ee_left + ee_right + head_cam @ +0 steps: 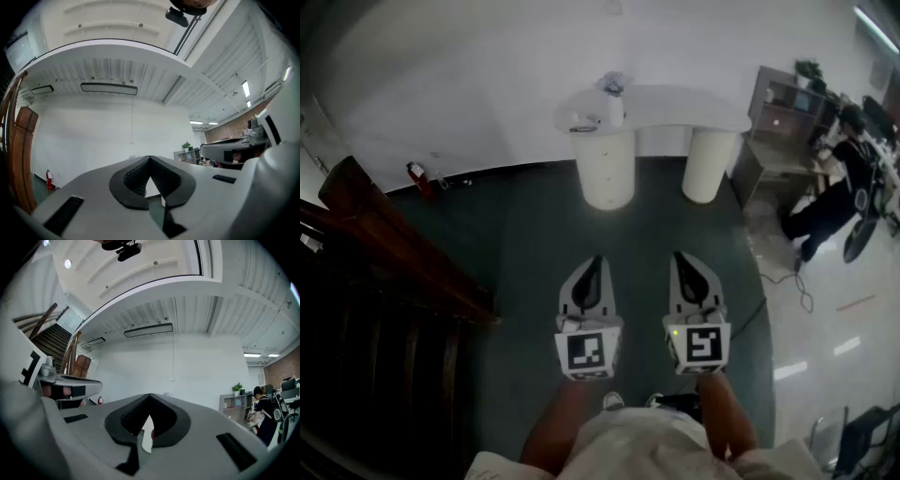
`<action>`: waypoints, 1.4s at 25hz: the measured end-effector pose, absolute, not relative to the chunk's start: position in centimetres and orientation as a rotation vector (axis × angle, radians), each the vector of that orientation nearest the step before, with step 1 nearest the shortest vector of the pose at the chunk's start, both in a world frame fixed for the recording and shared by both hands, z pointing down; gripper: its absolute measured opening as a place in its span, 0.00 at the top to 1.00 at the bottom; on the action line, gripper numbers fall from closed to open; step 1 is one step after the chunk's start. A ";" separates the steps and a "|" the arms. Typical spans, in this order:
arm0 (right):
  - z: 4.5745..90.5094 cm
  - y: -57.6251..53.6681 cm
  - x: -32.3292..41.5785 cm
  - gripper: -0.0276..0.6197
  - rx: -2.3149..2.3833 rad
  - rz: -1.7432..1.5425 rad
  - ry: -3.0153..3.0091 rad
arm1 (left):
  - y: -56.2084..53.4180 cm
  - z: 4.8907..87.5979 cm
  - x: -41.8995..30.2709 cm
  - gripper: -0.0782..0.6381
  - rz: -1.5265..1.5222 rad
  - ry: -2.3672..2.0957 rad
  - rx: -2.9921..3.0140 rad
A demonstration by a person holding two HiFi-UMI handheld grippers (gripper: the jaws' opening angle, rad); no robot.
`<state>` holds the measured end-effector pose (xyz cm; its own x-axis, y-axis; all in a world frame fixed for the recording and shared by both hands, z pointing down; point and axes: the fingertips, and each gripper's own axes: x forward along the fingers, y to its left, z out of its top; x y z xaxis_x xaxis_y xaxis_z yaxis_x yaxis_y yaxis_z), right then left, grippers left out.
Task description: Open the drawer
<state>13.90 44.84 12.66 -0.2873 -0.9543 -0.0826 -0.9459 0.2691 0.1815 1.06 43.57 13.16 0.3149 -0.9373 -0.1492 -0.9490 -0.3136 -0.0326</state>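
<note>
left jaws: the left gripper (598, 259) (150, 158) is clenched, pads tip to tip, nothing between them.
right jaws: the right gripper (679, 256) (150, 395) is pressed together too, and empty.
grippers: side by side, roughly level, over the dark green floor (534, 244), aimed at the desk.
drawer (602, 150): in the rounded left pedestal under the white tabletop (675, 105), well ahead of both grippers, untouched and apparently closed.
surroundings: wooden staircase (384, 253) at left, red fire extinguisher (417, 175) by the wall, a person (839, 187) at far right.
</note>
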 end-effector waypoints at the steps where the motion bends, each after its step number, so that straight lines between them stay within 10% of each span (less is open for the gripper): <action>1: 12.6 44.8 13.8 0.95 1.851 -0.307 -2.466 | 43.6 13.1 0.9 0.89 0.151 1.765 -2.448; 35: 13.7 34.0 14.1 0.95 1.939 -0.308 -2.495 | 32.8 13.7 0.2 0.89 0.191 1.763 -2.436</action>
<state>14.12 34.01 13.74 -0.2537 -0.9564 -0.1446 -0.9628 0.2354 0.1324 0.23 32.83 13.73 0.3100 -0.9341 -0.1772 -0.9504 -0.3097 -0.0300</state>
